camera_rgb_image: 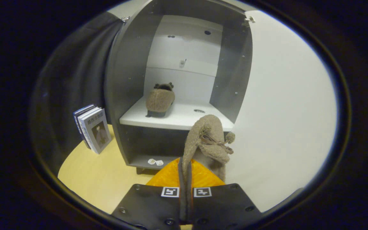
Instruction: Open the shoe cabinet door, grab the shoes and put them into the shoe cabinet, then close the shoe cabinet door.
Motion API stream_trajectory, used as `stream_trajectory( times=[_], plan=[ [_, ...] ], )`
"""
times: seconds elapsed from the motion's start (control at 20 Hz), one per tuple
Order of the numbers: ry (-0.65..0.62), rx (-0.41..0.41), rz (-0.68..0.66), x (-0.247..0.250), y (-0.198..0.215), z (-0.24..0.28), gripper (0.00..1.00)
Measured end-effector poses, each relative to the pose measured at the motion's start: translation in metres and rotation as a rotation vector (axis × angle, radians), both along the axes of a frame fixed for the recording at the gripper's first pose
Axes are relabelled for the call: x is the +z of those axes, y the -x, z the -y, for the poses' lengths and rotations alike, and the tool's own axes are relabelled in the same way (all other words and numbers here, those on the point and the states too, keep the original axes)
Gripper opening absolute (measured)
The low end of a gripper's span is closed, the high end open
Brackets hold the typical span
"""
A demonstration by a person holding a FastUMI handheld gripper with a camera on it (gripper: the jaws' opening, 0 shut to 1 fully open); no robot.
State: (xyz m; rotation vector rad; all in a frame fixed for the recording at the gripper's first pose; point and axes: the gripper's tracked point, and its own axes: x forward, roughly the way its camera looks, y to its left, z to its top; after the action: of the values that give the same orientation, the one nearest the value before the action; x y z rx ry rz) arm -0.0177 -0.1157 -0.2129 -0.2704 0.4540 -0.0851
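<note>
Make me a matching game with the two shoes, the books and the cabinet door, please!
Things:
1. shoe in the gripper
2. shoe on the shelf
3. books
4. cabinet door

Places or states:
A. standing on the table, left of the cabinet
B. swung open
C. pinched between the fingers
D. lying inside the cabinet

Pairs: 1-C, 2-D, 3-A, 4-B
</note>
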Motion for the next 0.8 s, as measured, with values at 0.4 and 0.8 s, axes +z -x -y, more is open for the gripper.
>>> stream_trajectory(
  times=[0.4,0.8],
  plan=[
    [0.061,0.01,0.112,0.054,-0.075,0.0,0.02],
    [0.099,0.029,0.142,0.07,-0.155,0.002,0.02]
  ],
)
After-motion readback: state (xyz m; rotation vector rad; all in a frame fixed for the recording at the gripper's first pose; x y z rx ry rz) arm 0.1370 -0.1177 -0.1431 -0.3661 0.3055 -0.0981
